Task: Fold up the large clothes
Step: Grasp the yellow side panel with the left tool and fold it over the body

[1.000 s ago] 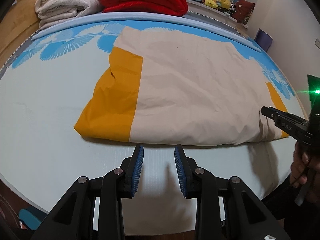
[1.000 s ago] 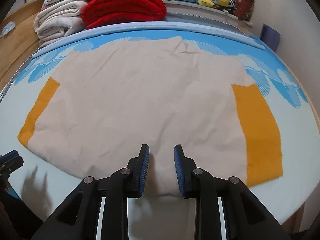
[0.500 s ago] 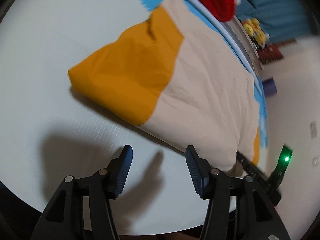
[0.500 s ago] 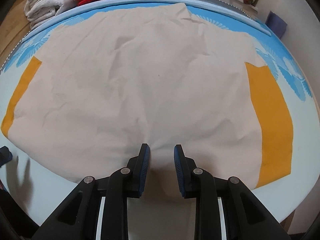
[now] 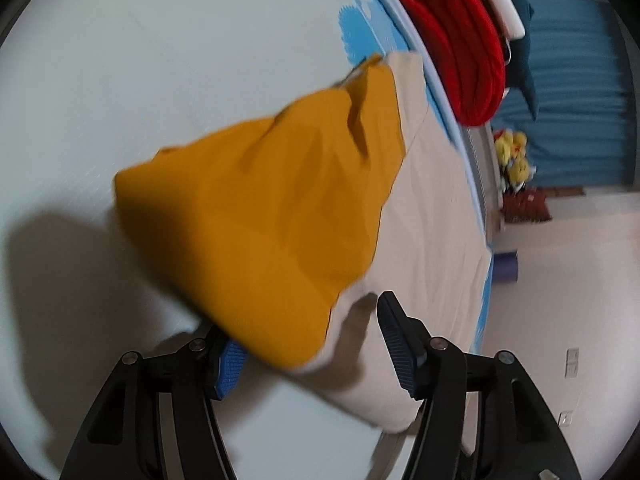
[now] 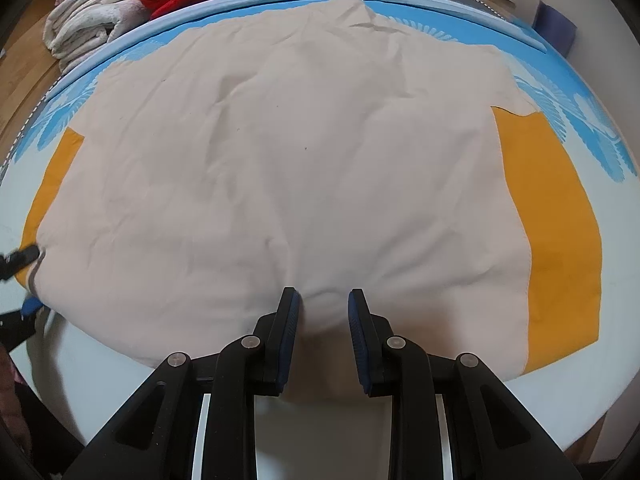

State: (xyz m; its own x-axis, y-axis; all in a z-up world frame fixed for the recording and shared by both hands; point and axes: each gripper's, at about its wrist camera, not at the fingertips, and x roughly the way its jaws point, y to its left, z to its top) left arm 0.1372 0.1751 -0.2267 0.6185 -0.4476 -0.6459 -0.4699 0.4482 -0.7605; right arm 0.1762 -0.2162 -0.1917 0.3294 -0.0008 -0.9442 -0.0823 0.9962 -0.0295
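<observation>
Partly folded garment (image 6: 280, 168) lies flat; both grippers, left (image 5: 316, 344) and right (image 6: 322, 312), gape astride its near edge, nothing pinched.

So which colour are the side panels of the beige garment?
Mustard yellow side panels, best shown in the right wrist view.

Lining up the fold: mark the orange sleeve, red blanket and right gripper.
orange sleeve (image 5: 280, 224), left wrist view, mid-panel.
red blanket (image 5: 460, 48), left wrist view, folded top.
right gripper (image 6: 322, 316), right wrist view, between fingertips.
</observation>
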